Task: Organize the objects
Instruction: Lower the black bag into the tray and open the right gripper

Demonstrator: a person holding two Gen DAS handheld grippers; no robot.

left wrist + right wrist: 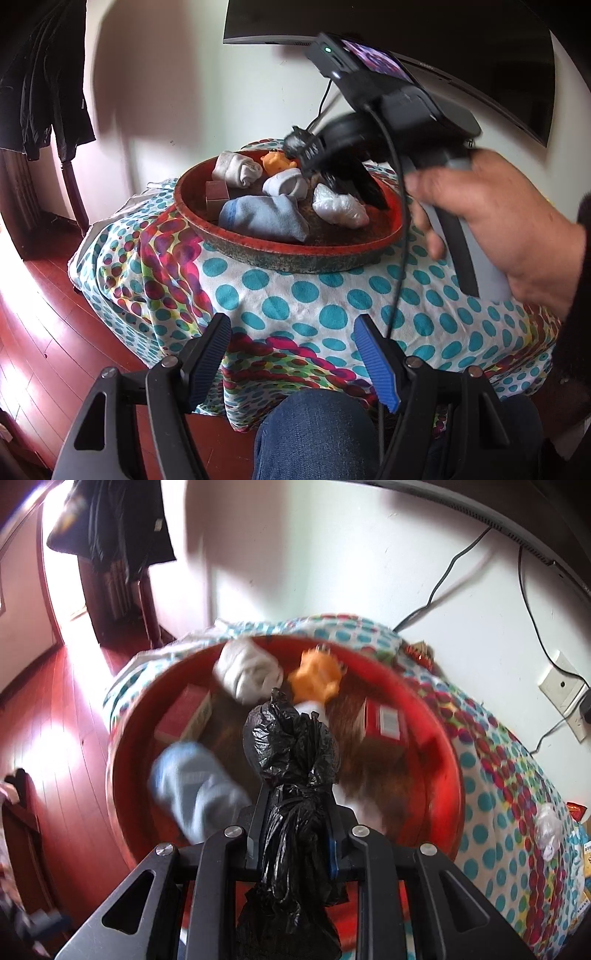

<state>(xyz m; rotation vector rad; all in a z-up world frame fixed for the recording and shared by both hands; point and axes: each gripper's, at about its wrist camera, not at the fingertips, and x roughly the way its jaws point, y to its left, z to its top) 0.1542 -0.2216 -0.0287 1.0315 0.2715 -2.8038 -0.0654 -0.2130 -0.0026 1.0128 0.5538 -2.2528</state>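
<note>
Right gripper (295, 834) is clamped on a knotted black bag (291, 738) — its long axis runs along the fingers, poised over the red tray (443, 775) on the table (295, 295). Left gripper (295, 354), jaws apart and empty, sits farther back.

The left gripper (291, 354) sits at the bottom of its own view, jaws wide apart and empty. The right hand (495, 225), at the right of that view, holds the right gripper (293, 834) tilted downward, jaws clamped on a black plastic bag (291, 746).
</note>
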